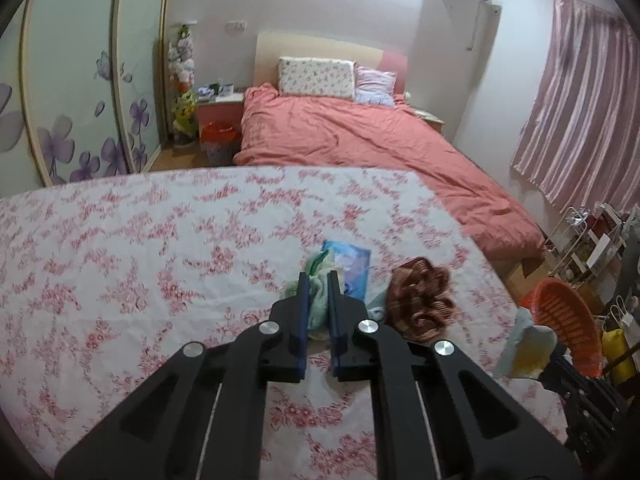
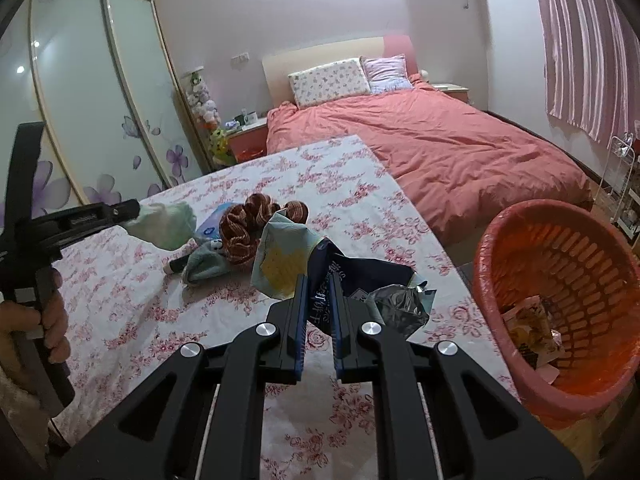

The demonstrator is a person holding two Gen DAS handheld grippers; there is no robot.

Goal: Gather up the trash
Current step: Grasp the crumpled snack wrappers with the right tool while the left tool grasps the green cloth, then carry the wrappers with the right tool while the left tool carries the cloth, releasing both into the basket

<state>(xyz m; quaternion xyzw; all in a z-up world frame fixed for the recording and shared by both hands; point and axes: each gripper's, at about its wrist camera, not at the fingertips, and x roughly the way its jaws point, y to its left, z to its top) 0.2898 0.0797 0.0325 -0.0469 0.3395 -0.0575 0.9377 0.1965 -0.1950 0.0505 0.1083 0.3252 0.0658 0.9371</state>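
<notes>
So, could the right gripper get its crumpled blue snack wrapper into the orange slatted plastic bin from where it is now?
Probably yes. The right gripper is shut on the crumpled blue snack wrapper, and the orange slatted plastic bin stands open-mouthed just to its right, past the table edge, with nothing visible between them.

Two grippers (image 2: pixel 319 280) (image 2: pixel 136 210), one orange basket (image 2: pixel 560 408), one brown scrunchie (image 2: pixel 244 228), one green wad (image 2: pixel 172 226), one blue packet (image 1: pixel 352 264), one crumpled wrapper (image 2: pixel 360 280), two pillows (image 1: pixel 316 78) (image 1: pixel 376 86), one bed (image 1: pixel 360 136)

The right gripper (image 2: pixel 319 280) clamps a crumpled wrapper (image 2: pixel 320 268) beside the orange basket (image 2: pixel 532 216).
</notes>
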